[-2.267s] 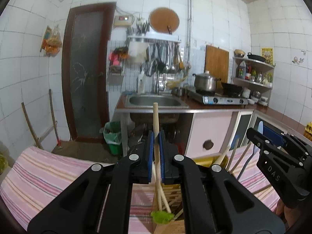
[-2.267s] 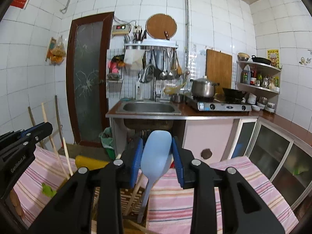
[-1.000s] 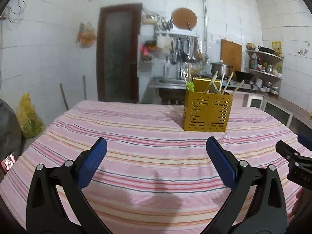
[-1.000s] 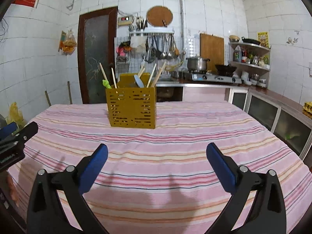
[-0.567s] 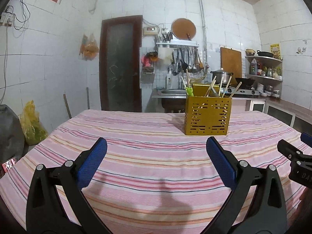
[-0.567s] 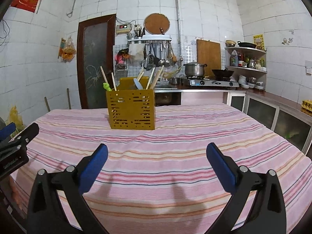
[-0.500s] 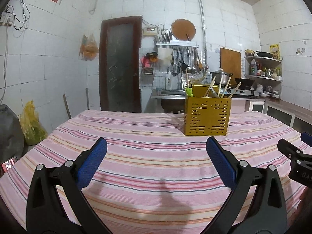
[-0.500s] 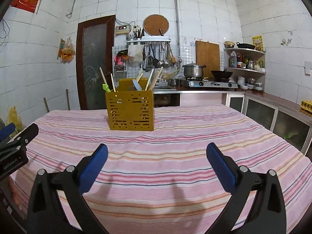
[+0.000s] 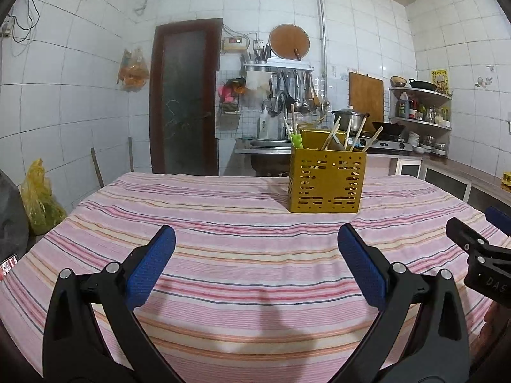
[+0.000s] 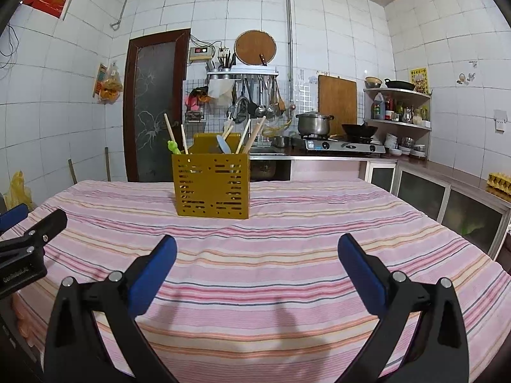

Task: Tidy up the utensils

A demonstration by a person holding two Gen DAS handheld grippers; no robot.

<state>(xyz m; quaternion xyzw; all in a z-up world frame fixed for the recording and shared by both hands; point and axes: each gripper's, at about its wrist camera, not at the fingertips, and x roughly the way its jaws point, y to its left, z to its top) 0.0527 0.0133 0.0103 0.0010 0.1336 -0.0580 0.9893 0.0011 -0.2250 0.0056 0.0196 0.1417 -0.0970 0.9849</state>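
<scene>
Left claw (image 9: 255,265) and right claw (image 10: 257,266) both spread wide, empty, low over striped worktop (image 10: 287,255); yellow utensil holder (image 10: 211,185) upright further back on worktop, well apart from both, wooden utensils (image 10: 252,137) standing inside.

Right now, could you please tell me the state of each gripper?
Left gripper: open, jaws spread wide, holding nothing.
Right gripper: open, jaws spread wide, holding nothing.
</scene>
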